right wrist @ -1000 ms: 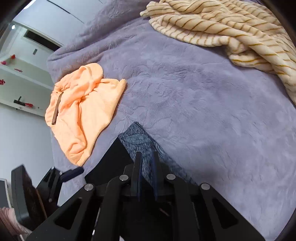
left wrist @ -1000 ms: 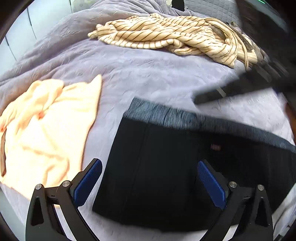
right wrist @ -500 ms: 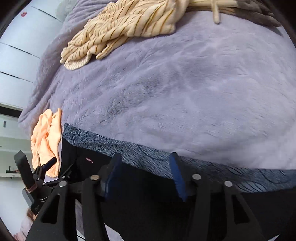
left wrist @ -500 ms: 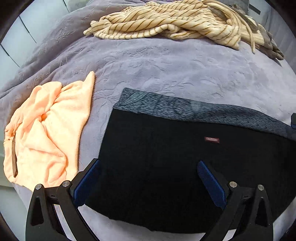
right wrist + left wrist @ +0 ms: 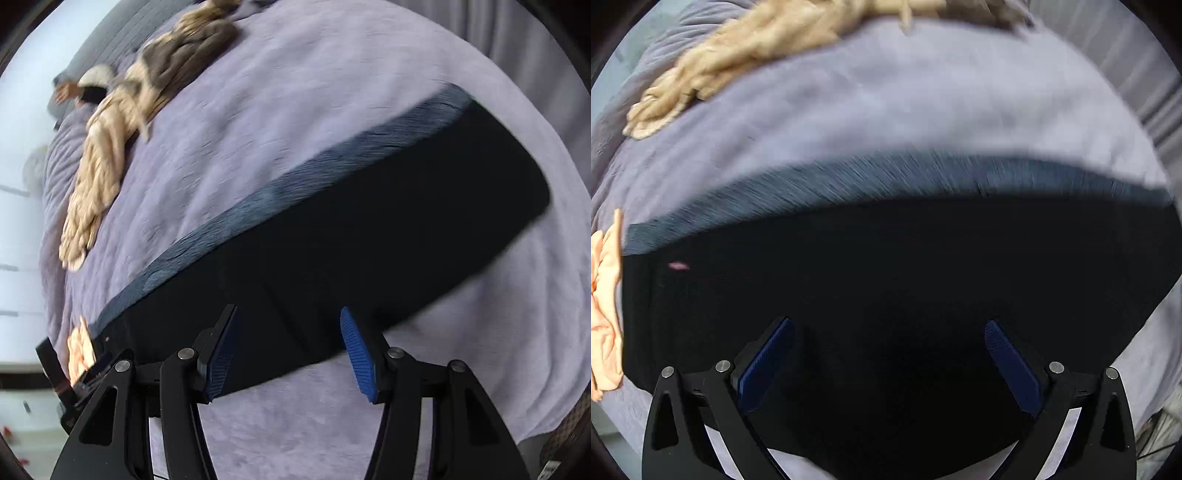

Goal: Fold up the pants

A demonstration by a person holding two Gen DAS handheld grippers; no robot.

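The black pants (image 5: 886,273) lie flat and folded lengthwise on the lavender bed cover, with a grey-blue inner band along their far edge and a small pink label at the left. My left gripper (image 5: 886,354) is open and empty, hovering over the near middle of the pants. In the right wrist view the pants (image 5: 351,229) run as a long strip from lower left to upper right. My right gripper (image 5: 288,343) is open and empty above their near edge.
A striped cream garment (image 5: 746,70) lies at the back of the bed, also in the right wrist view (image 5: 110,147). An orange garment (image 5: 605,306) lies left of the pants. The lavender cover (image 5: 332,92) spreads around. The left gripper's body (image 5: 74,369) shows at lower left.
My right gripper let go of the pants and opened, then pulled back toward their near edge. My left gripper slid right along the pants. Both views are blurred by motion.
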